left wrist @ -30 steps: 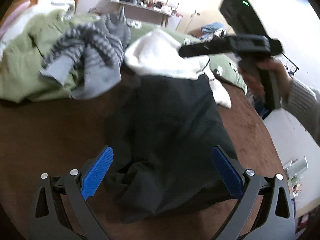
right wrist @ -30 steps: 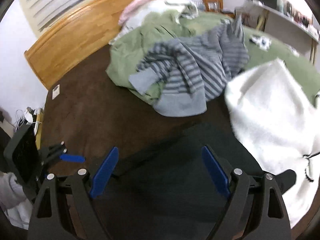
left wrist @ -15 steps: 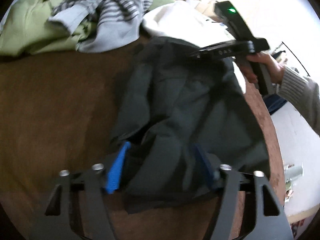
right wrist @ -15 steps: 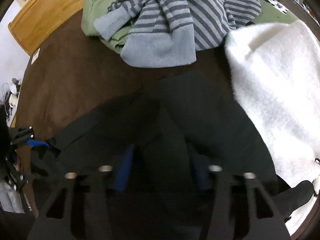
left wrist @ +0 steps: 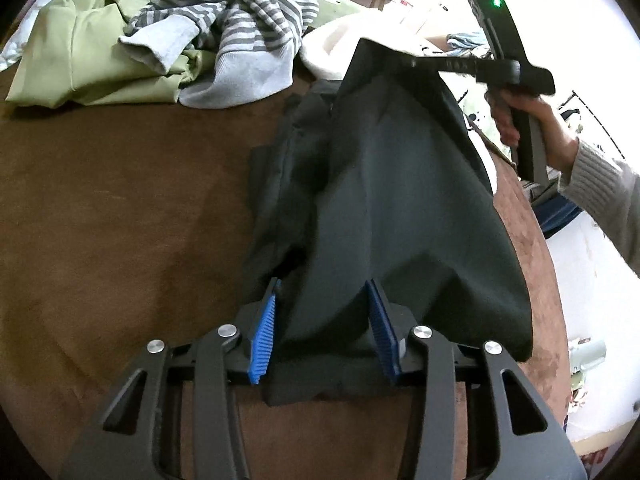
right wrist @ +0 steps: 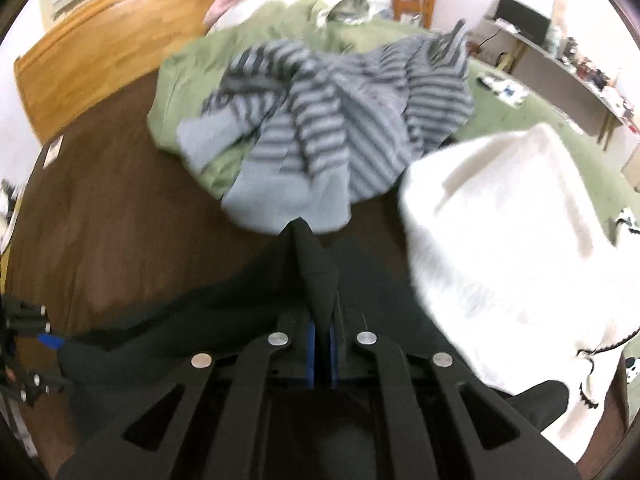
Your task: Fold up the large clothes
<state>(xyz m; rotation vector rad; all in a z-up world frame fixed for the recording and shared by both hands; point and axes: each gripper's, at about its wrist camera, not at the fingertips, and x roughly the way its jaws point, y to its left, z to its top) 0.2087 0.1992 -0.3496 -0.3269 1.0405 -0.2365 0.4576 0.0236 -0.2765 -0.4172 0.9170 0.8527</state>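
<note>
A dark garment [left wrist: 392, 200] lies on the brown bed cover [left wrist: 120, 220]. My left gripper [left wrist: 324, 296] has its blue pads on both sides of the garment's near edge, with the cloth bunched between them. My right gripper [right wrist: 322, 328] is shut on the garment's far corner [right wrist: 316, 268] and holds it lifted; in the left wrist view it [left wrist: 404, 58] shows above the bed, held by a hand. The garment [right wrist: 192, 328] hangs stretched between the two grippers.
A grey striped sweater [left wrist: 236, 32] lies on a green garment [left wrist: 80, 52] behind the dark one. A white fluffy garment [right wrist: 512, 248] lies to its right. A wooden headboard [right wrist: 88, 52] and a desk [right wrist: 568, 72] stand beyond. The bed's edge [left wrist: 548, 280] is on the right.
Both grippers came down onto the dark garment and closed on it. The right gripper has lifted its corner off the bed, and the cloth now stretches between them.
</note>
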